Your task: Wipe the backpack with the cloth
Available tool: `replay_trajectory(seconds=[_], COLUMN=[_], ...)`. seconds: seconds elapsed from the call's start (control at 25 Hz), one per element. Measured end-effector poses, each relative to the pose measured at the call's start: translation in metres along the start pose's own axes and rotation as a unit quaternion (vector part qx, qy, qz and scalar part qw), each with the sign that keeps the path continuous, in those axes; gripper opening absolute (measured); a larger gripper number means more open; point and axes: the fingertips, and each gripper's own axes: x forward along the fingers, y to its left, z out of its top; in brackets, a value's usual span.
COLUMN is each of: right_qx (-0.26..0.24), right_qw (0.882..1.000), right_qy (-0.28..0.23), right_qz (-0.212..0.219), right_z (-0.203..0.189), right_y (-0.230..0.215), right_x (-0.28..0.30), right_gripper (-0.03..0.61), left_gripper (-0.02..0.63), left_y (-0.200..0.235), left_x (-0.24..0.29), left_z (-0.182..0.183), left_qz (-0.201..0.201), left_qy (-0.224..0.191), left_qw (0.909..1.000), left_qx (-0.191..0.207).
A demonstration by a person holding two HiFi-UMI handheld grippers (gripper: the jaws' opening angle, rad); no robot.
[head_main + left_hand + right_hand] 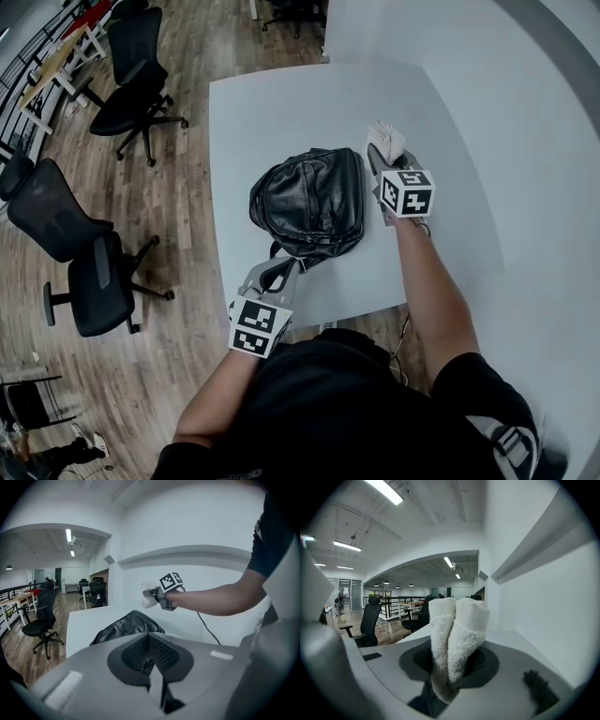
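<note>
A black leather backpack (309, 202) lies on the white table (272, 112); the left gripper view shows it (126, 625) just beyond the jaws. My right gripper (382, 155) hangs above the table at the backpack's right edge, shut on a rolled white cloth (385, 141). In the right gripper view the cloth (457, 630) stands up from between the pads of that gripper (452, 667). My left gripper (286, 267) is at the backpack's near left corner, by its strap (277, 249). Its jaws (151, 660) are shut, and nothing shows between them.
Black office chairs (136, 80) (84, 267) stand on the wood floor left of the table. A white wall with a ledge (525, 141) runs along the table's right side. A thin cable (408, 328) hangs by the table's near edge.
</note>
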Motion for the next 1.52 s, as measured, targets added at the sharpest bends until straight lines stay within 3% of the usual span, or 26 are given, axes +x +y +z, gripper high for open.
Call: replay_trajectory(seconds=[0.32,0.72,1.16,1.52], right_qx=[0.001,0.010,0.005,0.001], right_qw=[1.000,0.996,0.985,0.978], right_qy=[-0.008,0.023,0.060,0.073], right_qz=[0.013,0.083,0.161,0.196], right_z=[0.004,-0.031,-0.061,-0.067], right_y=[0.027,0.127,0.227,0.268], right_x=[-0.008,0.018,0.061,0.093], right_gripper=[0.107,0.107,0.107,0.107], left_gripper=[0.006,0.006,0.006,0.006], left_y=[0.006,0.036,0.076,0.106], left_x=[-0.014,-0.040,-0.074,-0.099], left_z=[-0.003,-0.019,-0.040,-0.055], left_qz=[0.009,0.029,0.074,0.119], left_qy=[-0.008,-0.003,0.008,0.017], left_qw=[0.9999,0.9993,0.9963,0.9906], left_qx=[-0.004,-0.023,-0.043,-0.066])
